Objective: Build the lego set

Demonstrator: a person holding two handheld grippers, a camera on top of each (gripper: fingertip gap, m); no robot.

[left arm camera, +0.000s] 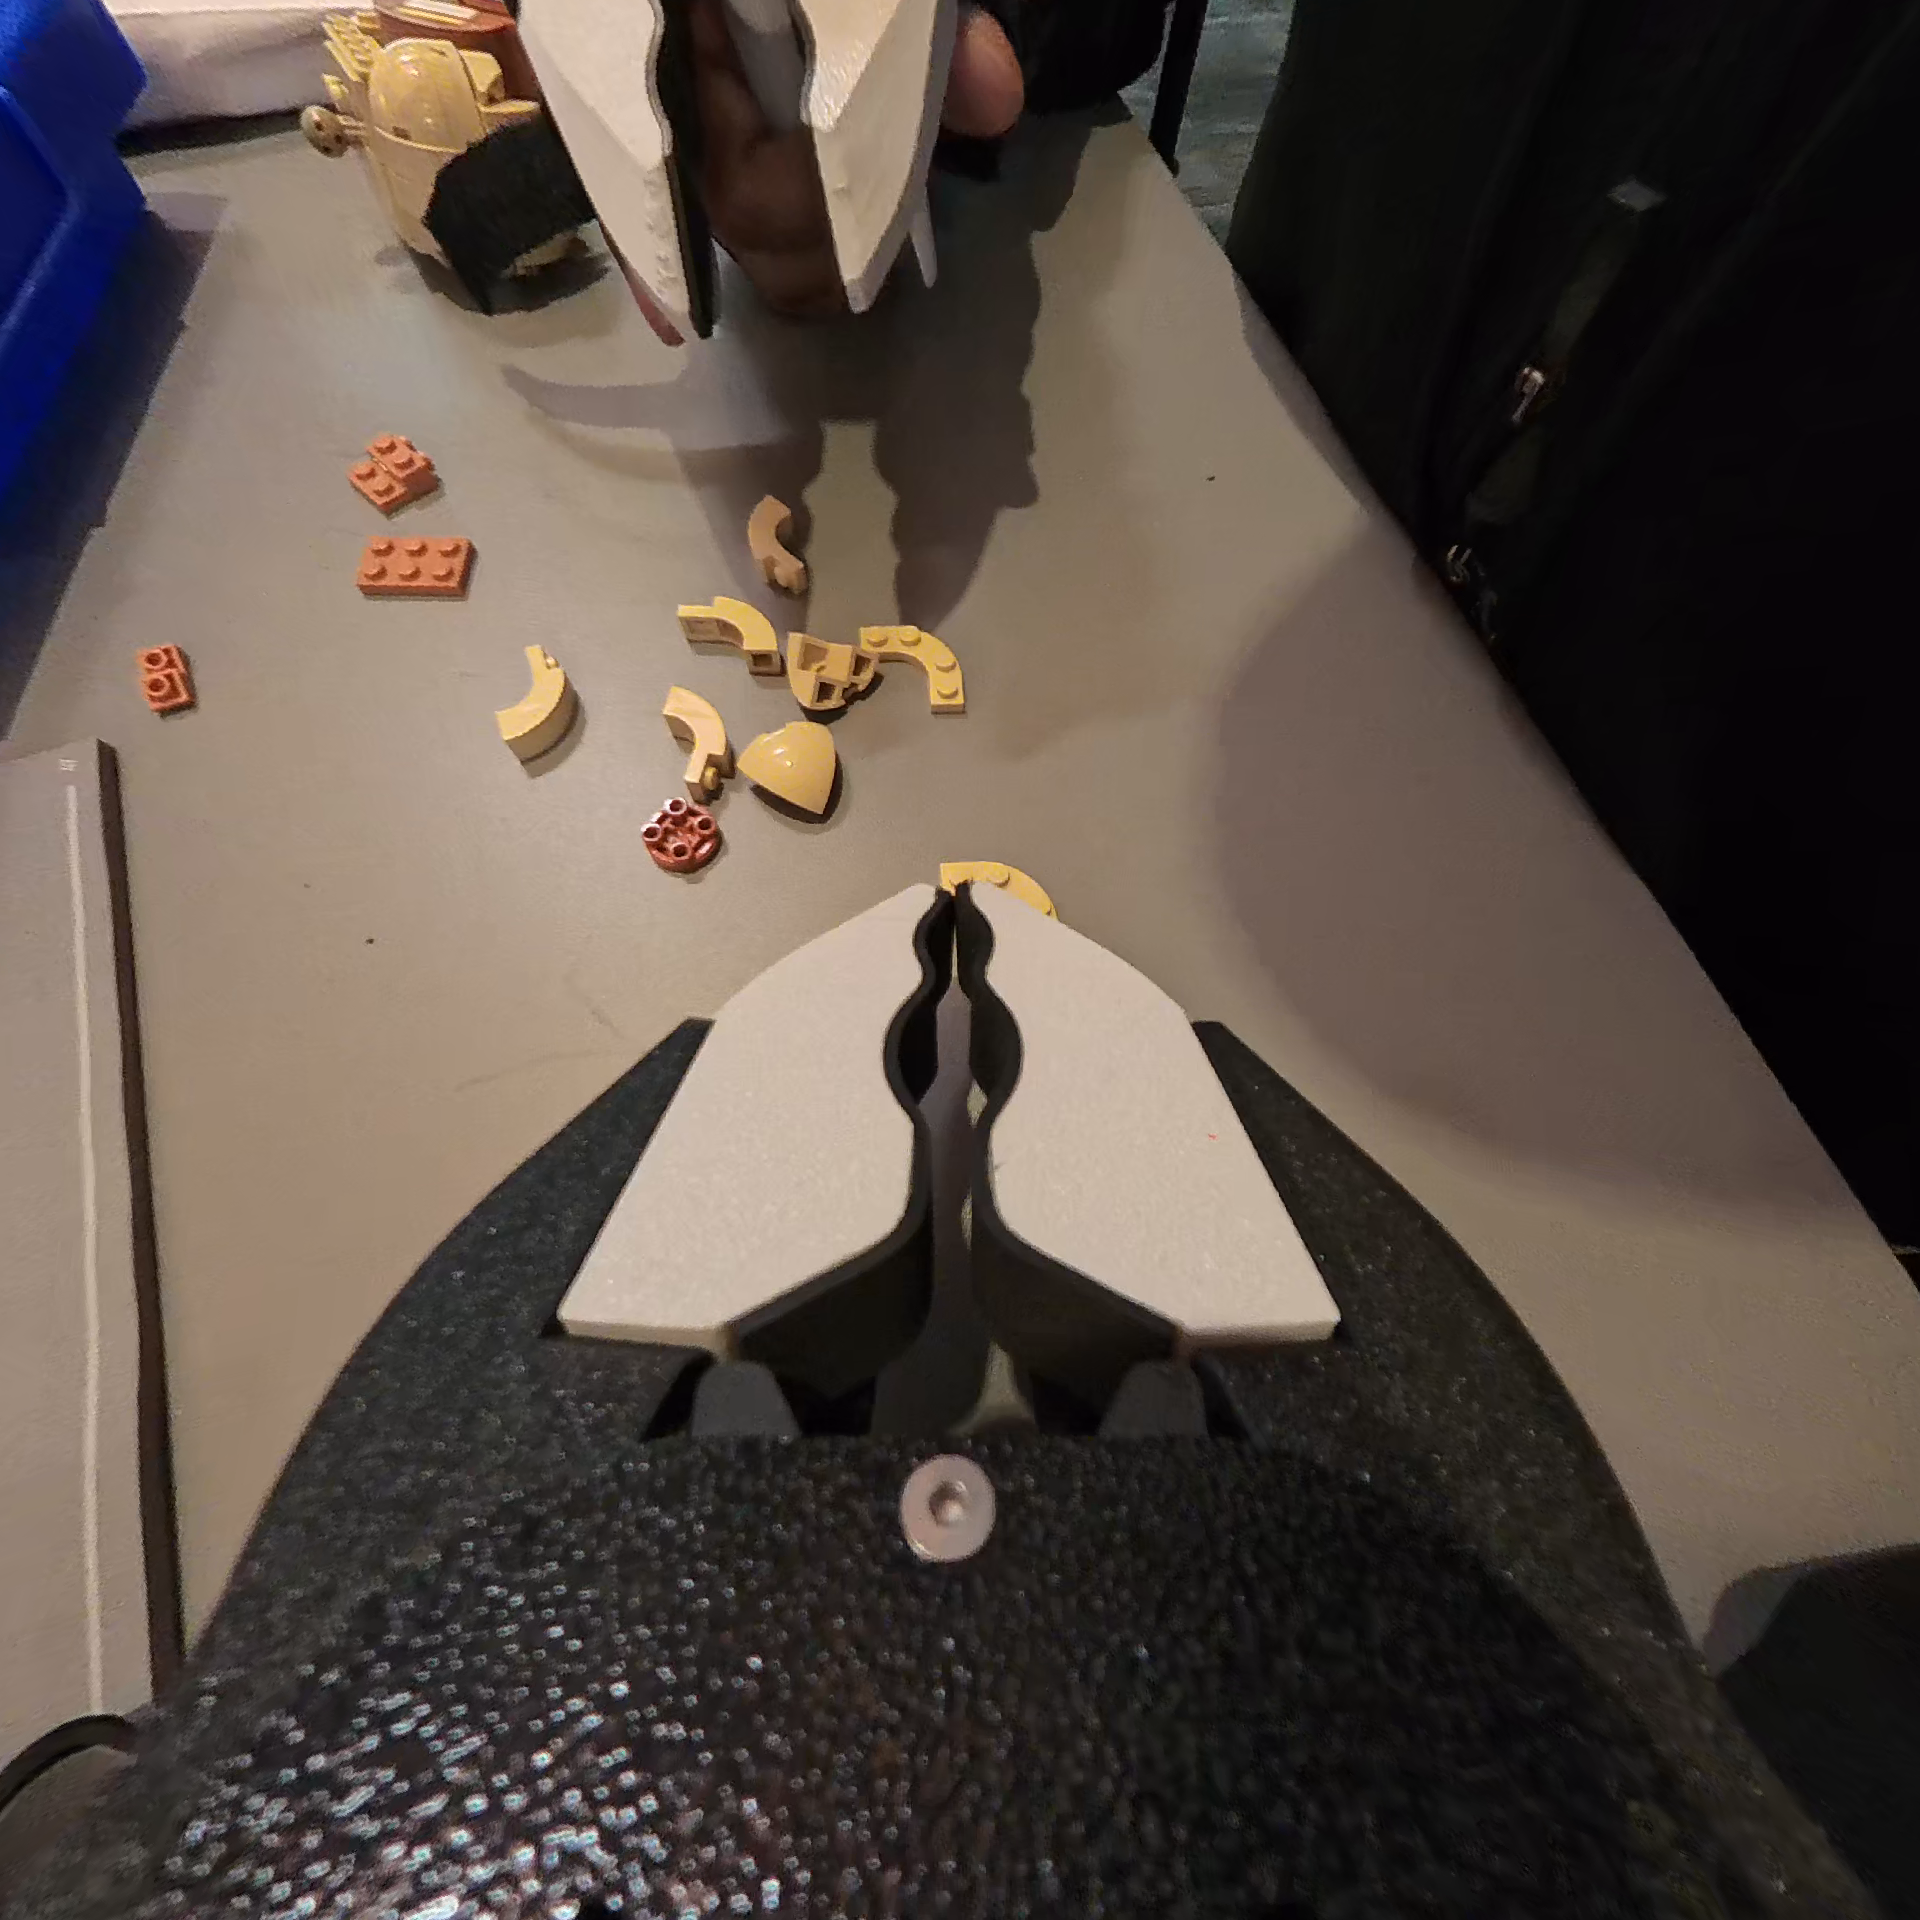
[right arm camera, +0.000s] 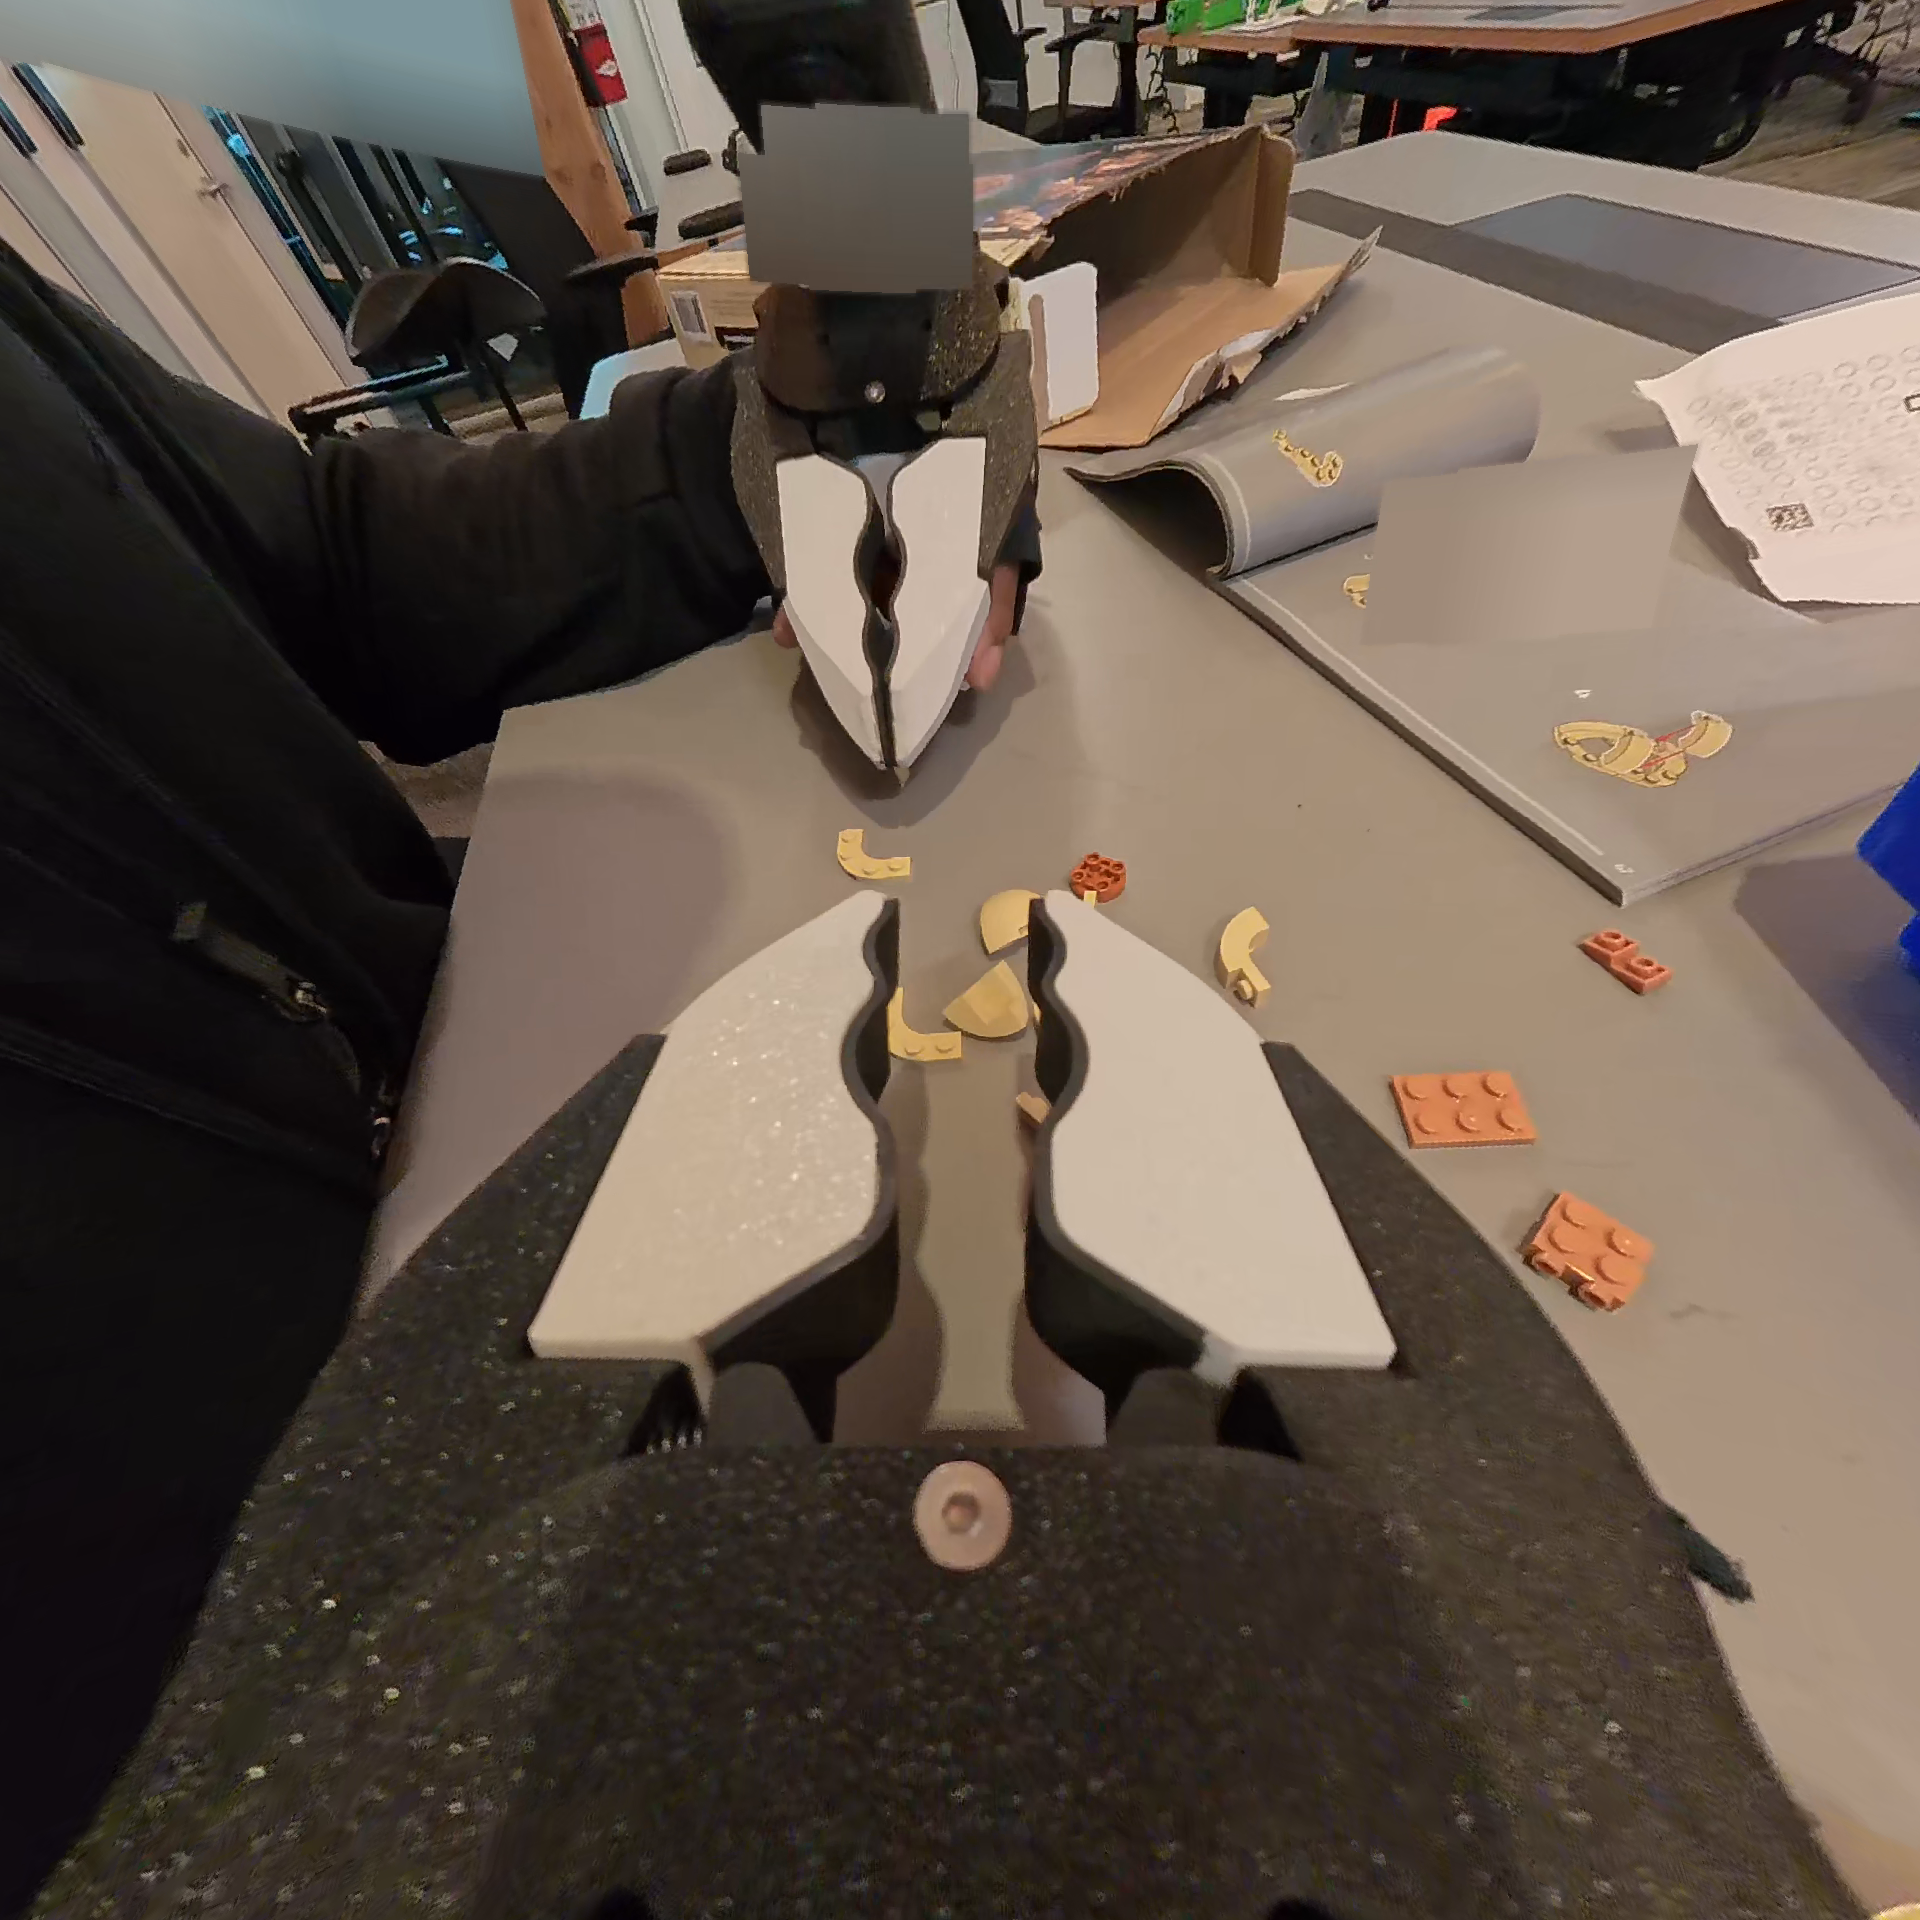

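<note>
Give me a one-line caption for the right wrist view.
Open right gripper hovers over scattered tan curved pieces on the grey table, facing the shut left gripper.

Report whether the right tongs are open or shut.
Open: the right tongs show a clear gap between their fingers, with tan pieces visible through it.

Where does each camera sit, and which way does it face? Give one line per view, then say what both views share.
Left wrist view: on the shut left tongs, facing across the grey table over loose bricks to the right tongs; a hand shows behind them.
Right wrist view: on the open right tongs, facing back at the left tongs; a black sleeve shows.
Shared: the round brown brick, from opposite sides.
</note>
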